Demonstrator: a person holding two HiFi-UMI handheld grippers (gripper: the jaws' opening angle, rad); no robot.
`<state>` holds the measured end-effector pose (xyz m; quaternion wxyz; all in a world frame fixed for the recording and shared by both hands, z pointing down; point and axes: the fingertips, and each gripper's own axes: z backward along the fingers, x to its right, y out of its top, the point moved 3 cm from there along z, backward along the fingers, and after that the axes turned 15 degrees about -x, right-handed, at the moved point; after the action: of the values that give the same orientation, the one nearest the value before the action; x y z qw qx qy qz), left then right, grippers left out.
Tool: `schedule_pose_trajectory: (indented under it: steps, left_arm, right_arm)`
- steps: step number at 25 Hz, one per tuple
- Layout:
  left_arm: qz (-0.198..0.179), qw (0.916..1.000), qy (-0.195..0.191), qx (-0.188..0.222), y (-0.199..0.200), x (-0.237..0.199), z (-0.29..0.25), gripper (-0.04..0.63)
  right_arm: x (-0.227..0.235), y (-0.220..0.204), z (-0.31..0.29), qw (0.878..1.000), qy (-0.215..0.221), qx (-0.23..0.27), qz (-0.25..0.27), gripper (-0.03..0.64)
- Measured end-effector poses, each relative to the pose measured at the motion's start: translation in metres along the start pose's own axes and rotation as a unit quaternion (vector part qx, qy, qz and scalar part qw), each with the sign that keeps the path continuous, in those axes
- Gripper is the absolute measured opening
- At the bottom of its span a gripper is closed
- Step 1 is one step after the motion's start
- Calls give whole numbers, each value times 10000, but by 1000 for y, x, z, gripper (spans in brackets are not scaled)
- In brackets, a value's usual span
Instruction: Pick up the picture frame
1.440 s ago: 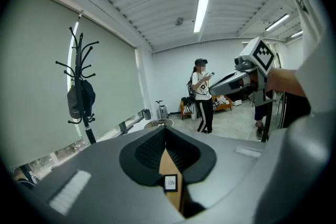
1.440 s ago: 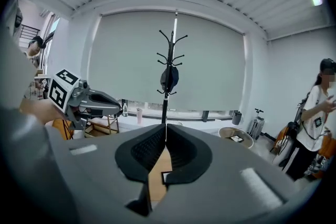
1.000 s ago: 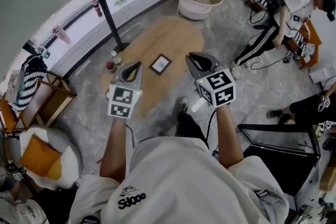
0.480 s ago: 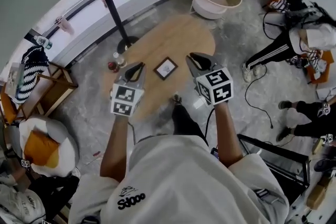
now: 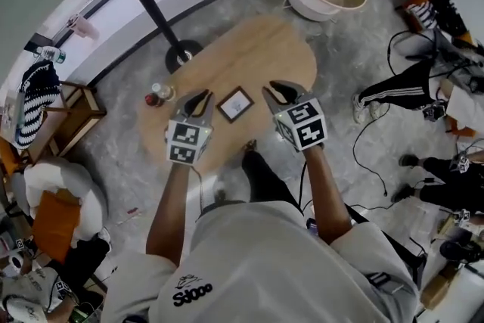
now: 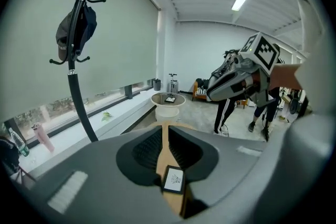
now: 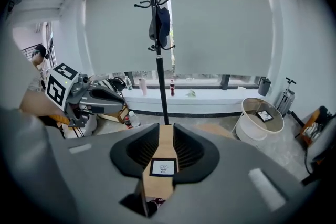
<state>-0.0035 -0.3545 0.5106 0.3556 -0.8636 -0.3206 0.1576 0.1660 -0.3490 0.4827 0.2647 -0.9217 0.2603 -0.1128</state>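
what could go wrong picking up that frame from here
The picture frame lies flat on the table, so either tool may skid over its thin edge or push it along. The left tool and right tool, jaws just opening and empty, flank it closely and might collide. The bottles beside the left tool might get knocked.

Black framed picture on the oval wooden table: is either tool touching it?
Apart. Head view shows bare tabletop separating the picture from left tool and right tool; jaws have just been opening, nothing between them.
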Motion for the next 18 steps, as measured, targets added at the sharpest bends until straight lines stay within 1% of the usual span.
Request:
schedule_pose_trajectory:
  steps: [4, 9, 13, 18]
  left_arm:
    - [269, 9992, 115, -289, -13, -7, -40, 48]
    - [636, 9950, 123, -762, -50, -14, -81, 49]
    - [924, 9892, 135, -1134, -82, -17, -111, 51]
    - [1471, 9793, 203, -1378, -111, -21, -150, 51]
  right_arm:
    - [23, -3, -37, 9996, 218, -189, -58, 92]
    - [37, -18, -85, 9974, 423, -584, 66, 103]
    - [45, -34, -121, 9938, 683, -869, 125, 110]
    - [58, -49, -165, 9891, 905, -1148, 171, 115]
